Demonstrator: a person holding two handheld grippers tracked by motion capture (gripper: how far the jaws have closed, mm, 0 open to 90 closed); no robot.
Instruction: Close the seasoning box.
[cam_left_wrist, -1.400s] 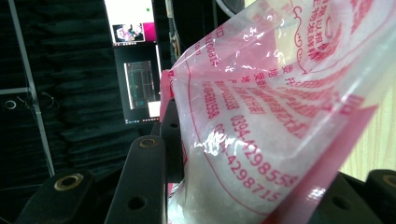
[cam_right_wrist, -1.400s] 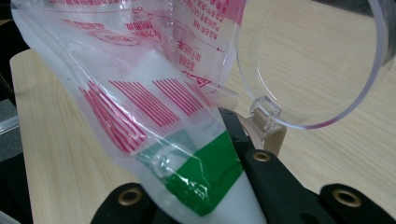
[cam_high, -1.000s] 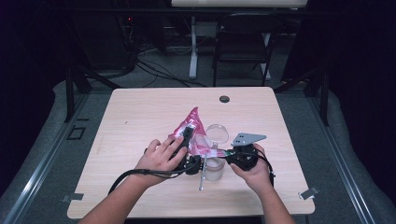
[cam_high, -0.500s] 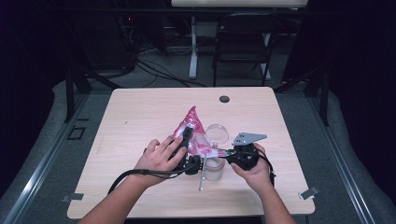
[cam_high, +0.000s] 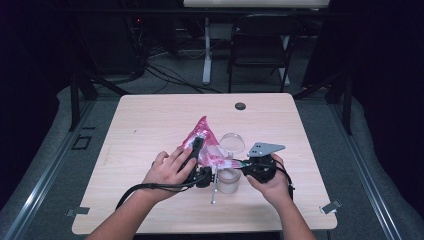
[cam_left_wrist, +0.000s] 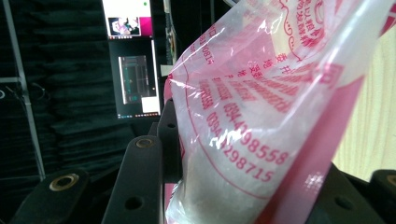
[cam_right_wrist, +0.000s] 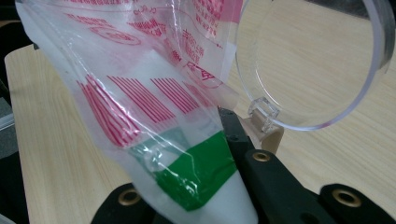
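A clear plastic bag printed in pink and red, with white powder inside, is held up over the table between both grippers. My left gripper is shut on the bag from its left side, the film pressed between the jaws. My right gripper is shut on the bag's lower corner, which carries green tape. Under that corner stands a clear jar with its round hinged lid tipped open; the lid is just right of the bag in the right gripper view.
A thin metal stick lies on the wooden table next to the jar. A small black disc sits near the far edge. A chair stands beyond the table. A lit screen glows in the dark background.
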